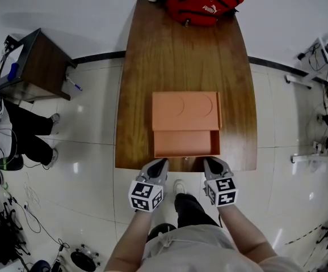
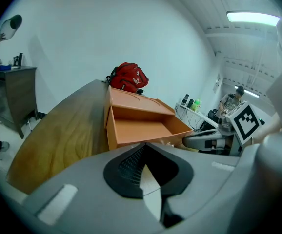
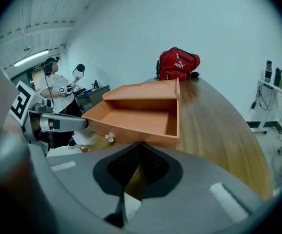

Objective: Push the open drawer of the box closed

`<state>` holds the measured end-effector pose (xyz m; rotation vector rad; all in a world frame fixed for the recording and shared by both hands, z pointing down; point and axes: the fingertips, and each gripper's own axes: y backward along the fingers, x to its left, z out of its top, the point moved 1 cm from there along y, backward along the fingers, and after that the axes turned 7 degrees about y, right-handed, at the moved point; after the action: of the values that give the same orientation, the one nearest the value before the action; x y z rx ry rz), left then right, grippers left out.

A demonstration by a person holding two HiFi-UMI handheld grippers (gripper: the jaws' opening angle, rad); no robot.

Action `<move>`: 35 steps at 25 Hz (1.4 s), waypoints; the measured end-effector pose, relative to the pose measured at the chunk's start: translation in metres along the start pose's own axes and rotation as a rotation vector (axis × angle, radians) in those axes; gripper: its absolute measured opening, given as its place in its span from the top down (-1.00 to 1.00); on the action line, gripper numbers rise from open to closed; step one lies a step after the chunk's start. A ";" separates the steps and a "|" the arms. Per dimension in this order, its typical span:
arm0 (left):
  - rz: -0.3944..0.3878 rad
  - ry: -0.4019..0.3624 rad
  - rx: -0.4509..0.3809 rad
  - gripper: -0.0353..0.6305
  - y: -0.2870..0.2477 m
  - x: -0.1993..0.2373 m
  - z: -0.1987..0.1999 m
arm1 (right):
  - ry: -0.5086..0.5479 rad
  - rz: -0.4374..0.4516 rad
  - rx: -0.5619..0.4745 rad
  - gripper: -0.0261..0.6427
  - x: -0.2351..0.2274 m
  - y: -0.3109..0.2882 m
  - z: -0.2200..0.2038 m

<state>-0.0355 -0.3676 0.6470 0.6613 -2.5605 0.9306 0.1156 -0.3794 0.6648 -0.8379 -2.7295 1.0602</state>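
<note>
Nearest the person, the left hand-held gripper [image 1: 159,164] and the right hand-held gripper [image 1: 209,162] sit at the near edge of the desk [image 1: 152,67]. Each has its jaws drawn together to a narrow tip, with nothing held between them. The left one points at the left end of the drawer [image 1: 186,143] front and the right one at the right end. Both tips are just in front of that panel; whether they touch it cannot be told.

The drawer is pulled out toward the person and is empty. A small clear knob [image 3: 110,137] sits on the middle of its front, between the two tips. Beyond it, the orange box [image 1: 185,111] stands mid-desk, its lid showing two round recesses.

The drawer looks thin-walled and light, and the front panel seems stiff enough to take a push. This likely calls for no grasp: closed tips pressed flat on the front panel, one to each side of the knob, should drive it in squarely. An uneven push may skew and jam it. The box also looks light, so it may slide on the smooth wood instead of taking the drawer.

At the far end lies a red bag [image 1: 201,1], well apart.
</note>
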 end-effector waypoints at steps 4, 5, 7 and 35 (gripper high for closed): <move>-0.004 -0.005 0.006 0.88 -0.011 0.006 0.012 | 0.010 0.000 -0.014 0.90 -0.004 -0.011 0.011; -0.005 -0.008 0.008 0.88 -0.014 0.007 0.013 | 0.011 -0.001 -0.016 0.90 -0.005 -0.014 0.014; 0.000 -0.008 0.007 0.88 -0.019 0.010 0.017 | 0.011 -0.003 -0.020 0.90 -0.008 -0.019 0.018; 0.013 0.007 -0.076 0.88 -0.059 0.035 0.060 | 0.024 -0.037 -0.073 0.90 -0.038 -0.053 0.059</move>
<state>-0.0420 -0.4585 0.6491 0.6192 -2.5826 0.8340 0.1071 -0.4669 0.6588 -0.8010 -2.7672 0.9429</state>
